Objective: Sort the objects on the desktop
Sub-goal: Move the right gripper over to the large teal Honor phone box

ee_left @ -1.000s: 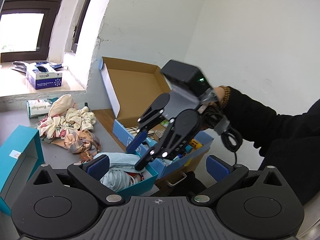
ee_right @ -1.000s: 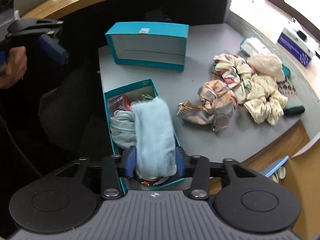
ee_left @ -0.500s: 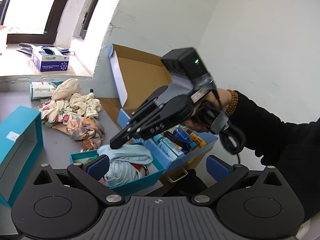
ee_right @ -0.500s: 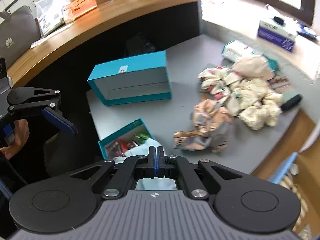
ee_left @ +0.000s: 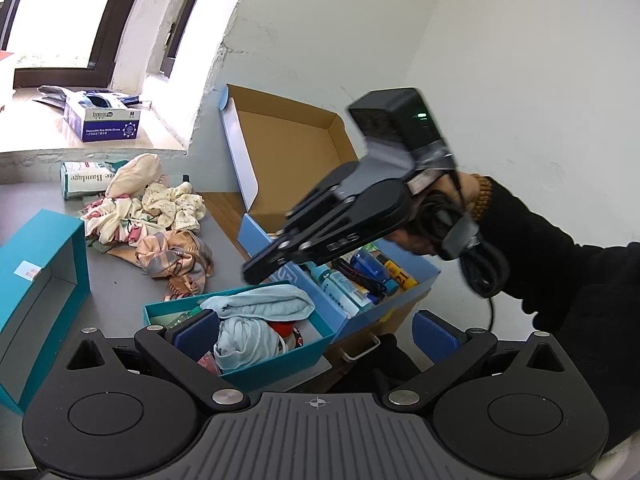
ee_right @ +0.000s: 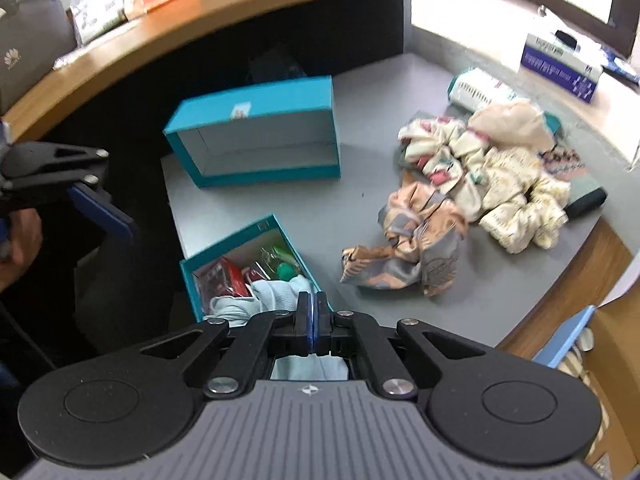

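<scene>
A small teal box (ee_left: 276,354) sits at the grey table's near edge, holding a folded light blue cloth (ee_left: 260,306) over small red and green items. My left gripper (ee_left: 316,334) stands open, low over this box, with nothing between its fingers. My right gripper (ee_right: 311,322) is shut with its pads together and holds nothing. It hovers above the box's end, where the light blue cloth (ee_right: 280,292) shows below it. In the left wrist view the right gripper (ee_left: 260,266) points down at the box. A peach patterned cloth (ee_right: 412,244) lies beside a pile of floral scrunchies (ee_right: 504,184).
The teal lid (ee_right: 256,136) stands on its side at the table's far part. A blue cardboard box (ee_left: 416,280) of bottles sits beyond the table edge, lid raised. A bandage pack (ee_right: 480,88), a glove box (ee_right: 560,68) and a black object (ee_right: 586,204) lie near the windowsill.
The right gripper let go of the light blue cloth in the teal box, shut, and rose back from it. The left gripper shifted slightly and stayed open.
</scene>
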